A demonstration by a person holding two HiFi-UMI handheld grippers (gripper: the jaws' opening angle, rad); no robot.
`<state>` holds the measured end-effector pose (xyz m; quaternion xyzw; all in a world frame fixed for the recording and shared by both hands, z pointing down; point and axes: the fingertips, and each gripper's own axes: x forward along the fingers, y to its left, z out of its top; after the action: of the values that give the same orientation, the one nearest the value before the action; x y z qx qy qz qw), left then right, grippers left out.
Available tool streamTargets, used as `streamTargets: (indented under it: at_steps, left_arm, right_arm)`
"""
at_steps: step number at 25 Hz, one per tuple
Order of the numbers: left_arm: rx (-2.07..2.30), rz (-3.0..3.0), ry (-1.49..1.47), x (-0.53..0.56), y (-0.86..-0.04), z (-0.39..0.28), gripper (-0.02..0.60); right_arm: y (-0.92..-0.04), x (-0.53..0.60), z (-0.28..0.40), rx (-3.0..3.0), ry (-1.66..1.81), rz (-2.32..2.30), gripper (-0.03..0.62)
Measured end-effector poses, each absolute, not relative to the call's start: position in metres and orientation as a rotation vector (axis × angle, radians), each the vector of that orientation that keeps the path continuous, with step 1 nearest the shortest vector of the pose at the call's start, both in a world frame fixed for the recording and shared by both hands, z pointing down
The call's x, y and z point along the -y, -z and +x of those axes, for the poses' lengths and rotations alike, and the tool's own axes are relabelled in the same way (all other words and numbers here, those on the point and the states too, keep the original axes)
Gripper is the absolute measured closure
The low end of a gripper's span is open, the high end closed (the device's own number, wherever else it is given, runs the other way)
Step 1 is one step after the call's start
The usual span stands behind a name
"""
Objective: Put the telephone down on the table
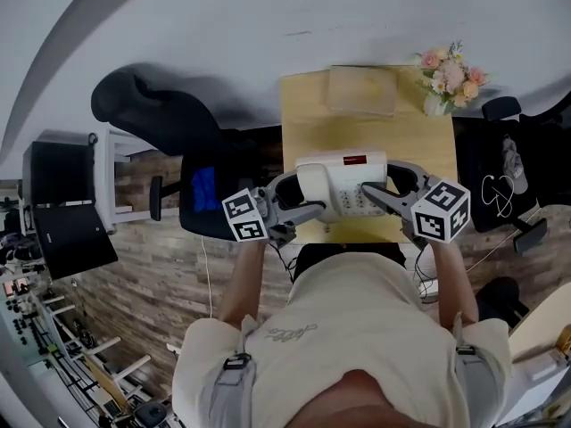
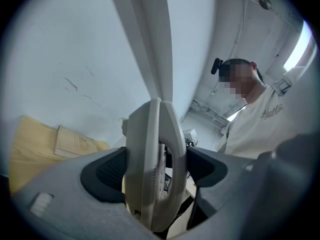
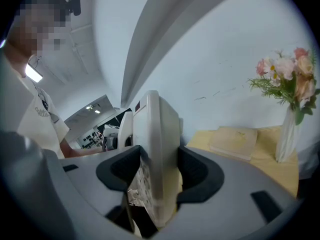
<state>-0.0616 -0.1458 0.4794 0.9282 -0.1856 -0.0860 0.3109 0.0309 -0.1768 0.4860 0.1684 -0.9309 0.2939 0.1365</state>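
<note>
Mid-frame: telephone (image 1: 342,184) at desk (image 1: 303,123) lower edge. Book (image 1: 361,90) behind it, upper centre. Flower vase (image 1: 434,103) upper right corner of desk.

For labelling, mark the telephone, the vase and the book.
telephone (image 1: 335,181), head view, white top panel.
vase (image 3: 286,139), right gripper view, white body.
book (image 1: 362,90), head view, cover's middle.

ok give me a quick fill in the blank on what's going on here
1. The left gripper and the right gripper each have their fingers shut on the white ____.
2. The table top is ____ in colour.
3. The vase at the table's far corner holds ____.

Missing words: telephone; yellow; flowers.
</note>
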Motion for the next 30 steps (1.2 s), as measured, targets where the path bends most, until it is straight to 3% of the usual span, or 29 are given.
streamTargets:
  at_steps: [16,30]
  left_arm:
    - [0.539,2.419,0.171,0.191,-0.496,-0.135,0.198]
    - [0.439,2.138,0.248,0.242,-0.644,-0.107,0.198]
  right_arm:
    - [-0.512,0.222,-0.042,2.724,-0.925,0.438,0.373]
    - [-0.663,0.255,-0.007,2.451,-1.281,0.547,0.373]
